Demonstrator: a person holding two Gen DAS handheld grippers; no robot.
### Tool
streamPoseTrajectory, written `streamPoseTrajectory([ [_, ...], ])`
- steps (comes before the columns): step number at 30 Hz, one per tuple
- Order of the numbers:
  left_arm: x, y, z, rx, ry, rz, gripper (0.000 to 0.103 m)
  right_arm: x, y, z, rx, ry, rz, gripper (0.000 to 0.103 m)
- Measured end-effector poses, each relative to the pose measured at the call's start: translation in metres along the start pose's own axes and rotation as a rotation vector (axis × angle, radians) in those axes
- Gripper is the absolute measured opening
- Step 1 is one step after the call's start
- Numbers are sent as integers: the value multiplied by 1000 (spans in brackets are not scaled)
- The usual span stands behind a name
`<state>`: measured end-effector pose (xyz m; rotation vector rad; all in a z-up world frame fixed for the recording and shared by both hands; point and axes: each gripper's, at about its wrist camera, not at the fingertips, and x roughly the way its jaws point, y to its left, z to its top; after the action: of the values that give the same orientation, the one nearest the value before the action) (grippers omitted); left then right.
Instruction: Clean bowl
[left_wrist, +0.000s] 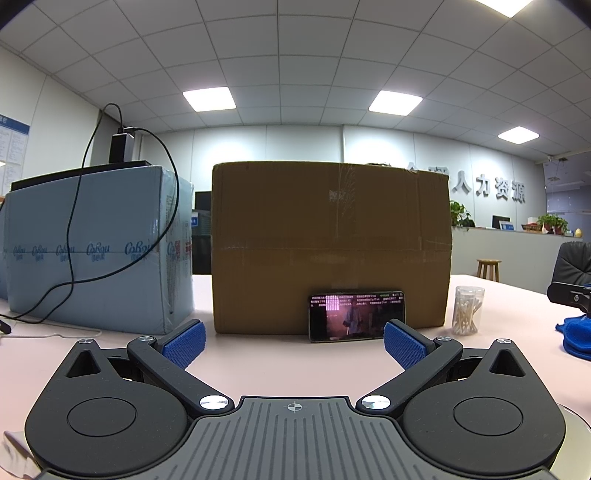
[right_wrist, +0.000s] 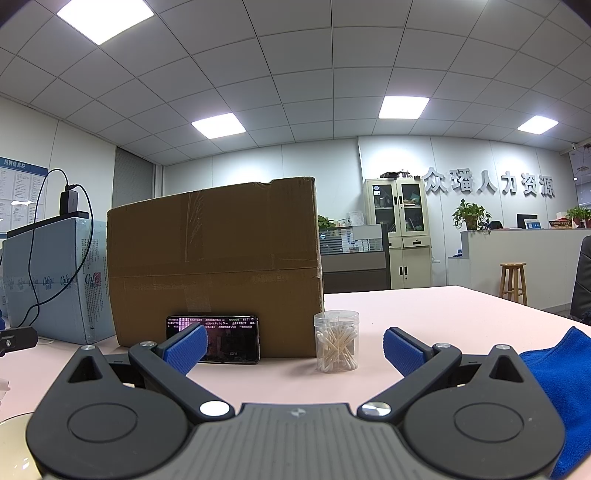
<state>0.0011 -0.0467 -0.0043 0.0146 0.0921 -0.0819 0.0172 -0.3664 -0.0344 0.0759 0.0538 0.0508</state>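
My left gripper (left_wrist: 293, 341) is open and empty, low over the pink table (left_wrist: 288, 365). My right gripper (right_wrist: 293, 345) is open and empty too, also low over the table (right_wrist: 424, 310). A blue cloth (right_wrist: 561, 391) lies just right of the right gripper; it also shows at the right edge of the left wrist view (left_wrist: 576, 336). A metallic curved rim, maybe the bowl (left_wrist: 578, 424), peeks out at the lower right of the left wrist view and at the lower left of the right wrist view (right_wrist: 14, 439); most of it is hidden by the grippers.
A big cardboard box (left_wrist: 330, 243) stands ahead with a phone (left_wrist: 356, 315) leaning on it. A clear jar of cotton swabs (right_wrist: 336, 339) stands to its right. A light blue box (left_wrist: 96, 243) with cables is at the left. A black chair (left_wrist: 574, 264) is at the right.
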Motion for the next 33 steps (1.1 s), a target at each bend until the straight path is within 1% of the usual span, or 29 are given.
streamPoseTrajectory([
  [33, 4, 4, 0, -18, 22, -12, 103, 4, 3, -1, 1, 1, -1, 103],
])
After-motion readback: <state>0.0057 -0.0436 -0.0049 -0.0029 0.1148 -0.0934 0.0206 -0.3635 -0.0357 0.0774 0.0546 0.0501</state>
